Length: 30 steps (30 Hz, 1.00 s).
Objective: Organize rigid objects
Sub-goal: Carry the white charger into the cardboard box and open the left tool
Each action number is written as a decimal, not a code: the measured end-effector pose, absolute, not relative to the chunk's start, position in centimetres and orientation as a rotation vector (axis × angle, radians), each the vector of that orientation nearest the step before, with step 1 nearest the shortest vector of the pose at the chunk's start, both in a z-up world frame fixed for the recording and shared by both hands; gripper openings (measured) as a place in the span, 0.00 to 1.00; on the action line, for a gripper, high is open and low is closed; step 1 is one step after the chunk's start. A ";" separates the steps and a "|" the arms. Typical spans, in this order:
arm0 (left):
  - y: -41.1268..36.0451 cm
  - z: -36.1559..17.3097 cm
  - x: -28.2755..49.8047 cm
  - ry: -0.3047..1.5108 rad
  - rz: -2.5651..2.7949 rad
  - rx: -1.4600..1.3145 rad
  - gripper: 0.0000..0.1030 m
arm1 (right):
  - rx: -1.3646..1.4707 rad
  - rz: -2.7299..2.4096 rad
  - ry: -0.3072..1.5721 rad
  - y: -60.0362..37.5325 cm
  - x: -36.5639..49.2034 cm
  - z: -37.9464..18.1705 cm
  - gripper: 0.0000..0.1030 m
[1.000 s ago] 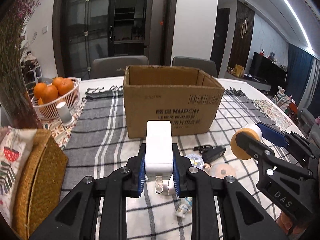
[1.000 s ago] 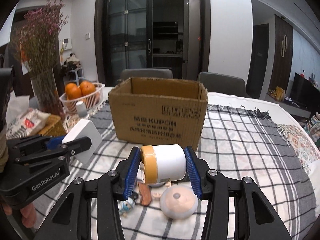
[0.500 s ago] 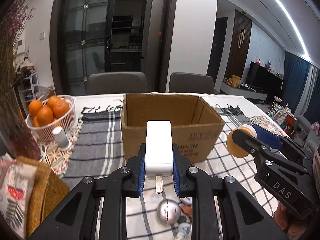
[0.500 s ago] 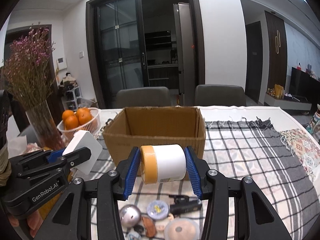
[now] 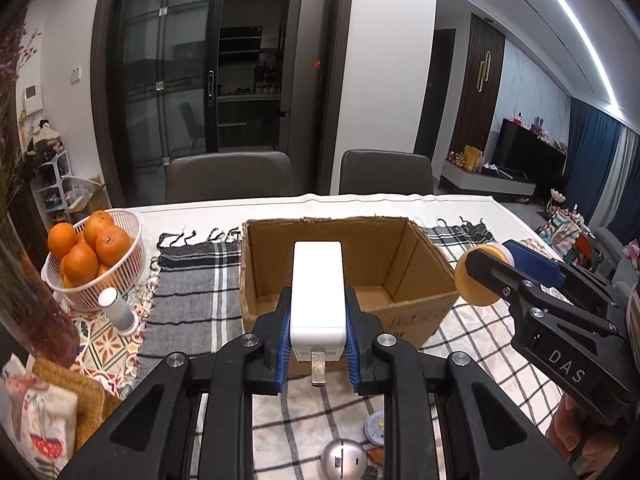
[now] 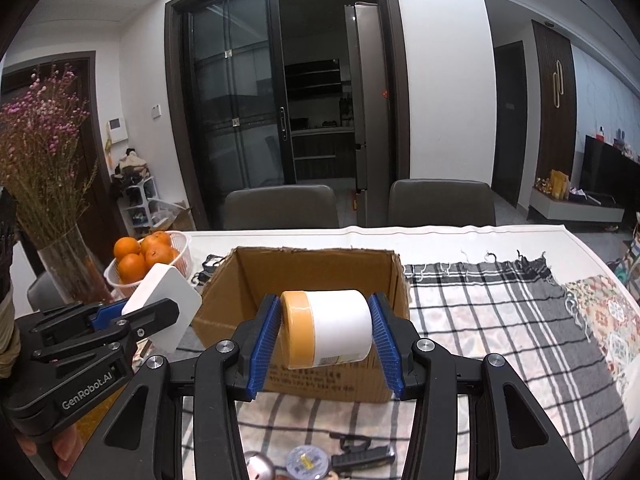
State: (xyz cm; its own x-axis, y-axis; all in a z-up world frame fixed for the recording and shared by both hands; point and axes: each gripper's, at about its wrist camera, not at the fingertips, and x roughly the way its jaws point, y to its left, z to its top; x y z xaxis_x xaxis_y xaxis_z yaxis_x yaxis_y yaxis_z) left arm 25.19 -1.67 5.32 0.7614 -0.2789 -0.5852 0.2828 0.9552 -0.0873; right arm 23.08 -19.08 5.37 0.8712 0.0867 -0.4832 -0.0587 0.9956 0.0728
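Note:
My left gripper (image 5: 318, 344) is shut on a white charger block (image 5: 318, 288) with a metal prong at its near end, held in the air in front of an open cardboard box (image 5: 400, 252). My right gripper (image 6: 326, 336) is shut on a white jar with a yellow lid (image 6: 326, 330), held sideways above the box's (image 6: 312, 264) near wall. Each gripper shows in the other's view: the right one (image 5: 500, 276) to the box's right, the left one (image 6: 160, 312) to its left. The box looks empty inside.
A white basket of oranges (image 5: 90, 256) and a small white cylinder (image 5: 118, 310) stand at the left on the checked cloth. A vase of dried flowers (image 6: 44, 184) is further left. A silver ball (image 5: 344, 458), a round tin (image 6: 308, 460) and a black tool (image 6: 362, 456) lie below the grippers. Two chairs stand behind the table.
Both grippers have risen and moved toward the box with their objects still held. The box's inside now shows from above, and the small items on the cloth have dropped low in the views.

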 end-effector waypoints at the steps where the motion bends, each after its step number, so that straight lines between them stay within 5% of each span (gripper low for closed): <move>1: -1.8 5.5 25.7 0.640 -0.307 0.011 0.23 | 0.056 0.075 0.510 -19.1 23.4 5.5 0.43; 9: -2.6 5.3 30.5 0.718 -0.309 0.021 0.23 | 0.055 0.092 0.584 -20.0 28.2 5.5 0.26; 30: -7.4 0.3 38.4 1.061 -0.266 0.076 0.23 | 0.118 0.101 0.912 -24.3 36.6 1.8 0.26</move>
State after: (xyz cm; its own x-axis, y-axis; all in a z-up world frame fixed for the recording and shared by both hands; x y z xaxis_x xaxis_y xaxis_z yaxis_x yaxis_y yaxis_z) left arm 38.36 -7.43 0.32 0.4590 -0.1793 -0.8702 0.2521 0.9655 -0.0659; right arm 36.60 -24.31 1.77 0.6081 0.1372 -0.7819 -0.0374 0.9888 0.1444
